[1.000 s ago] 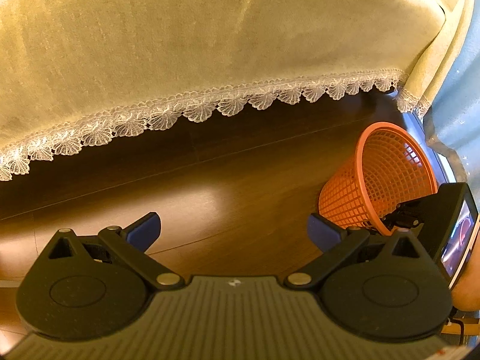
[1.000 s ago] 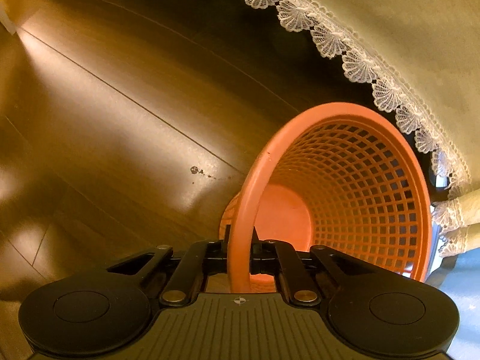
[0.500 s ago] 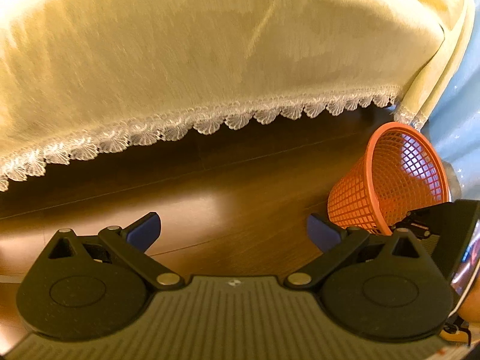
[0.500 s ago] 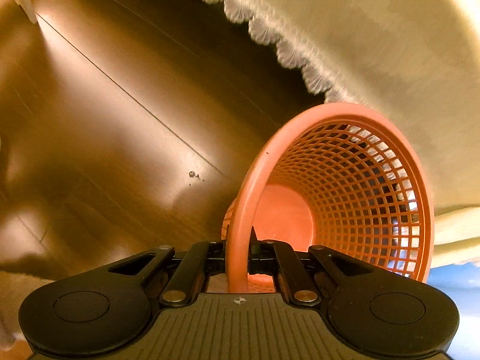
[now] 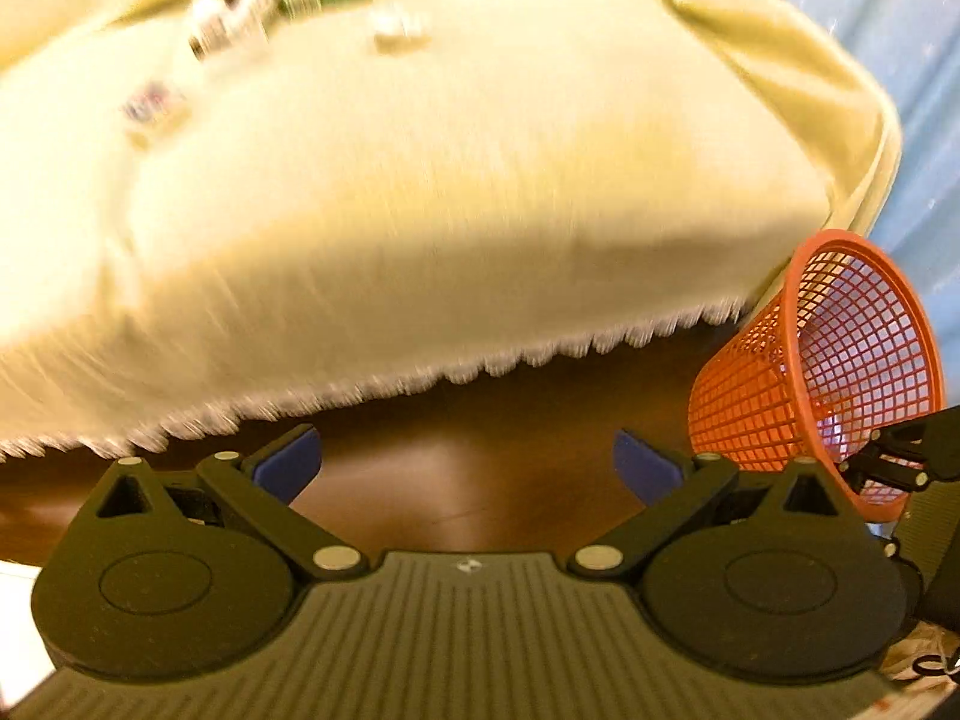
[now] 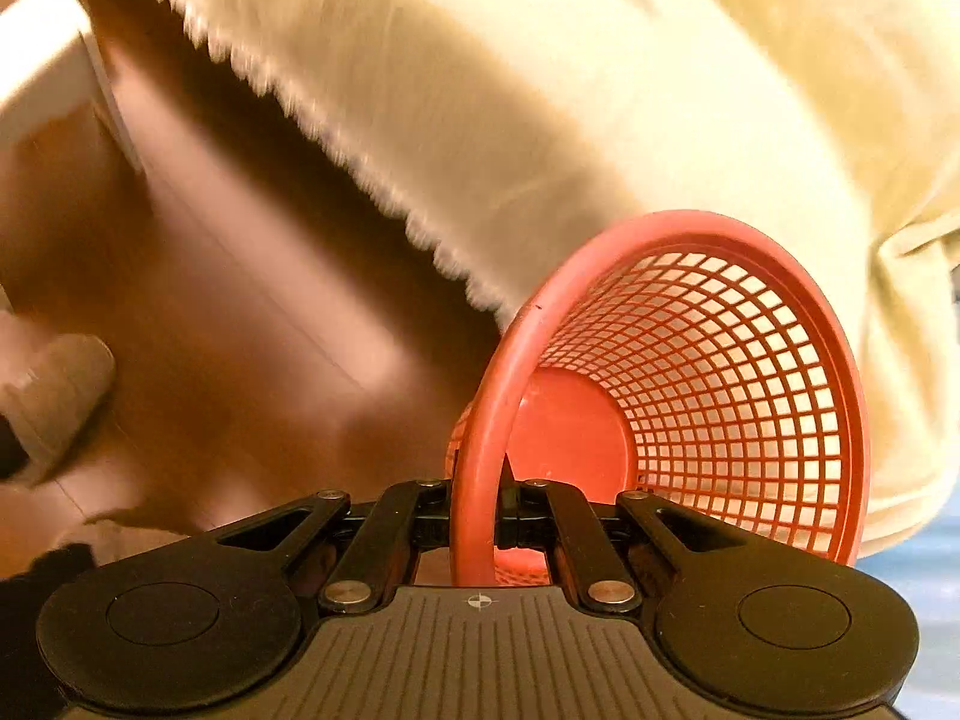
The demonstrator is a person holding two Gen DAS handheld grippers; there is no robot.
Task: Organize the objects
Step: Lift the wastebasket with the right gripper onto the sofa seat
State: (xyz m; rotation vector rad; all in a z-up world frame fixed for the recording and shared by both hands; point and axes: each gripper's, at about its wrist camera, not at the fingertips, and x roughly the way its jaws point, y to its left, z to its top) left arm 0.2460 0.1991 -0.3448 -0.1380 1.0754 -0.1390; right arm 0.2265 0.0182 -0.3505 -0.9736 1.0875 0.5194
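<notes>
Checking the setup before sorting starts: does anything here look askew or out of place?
Yes. The orange plastic mesh basket hangs tilted, off the wooden floor, the right gripper pinching its rim. It looks empty. Small blurred items lie scattered on the cream tablecloth.

We cannot identify the small items (image 5: 264, 6) on the cloth-covered desk (image 5: 480, 180), smeared by motion blur; the lace hem (image 5: 540, 354) is blurred too

dark wood floor (image 5: 468, 480); lace-edged cream tablecloth (image 5: 480, 210) over table.
</notes>
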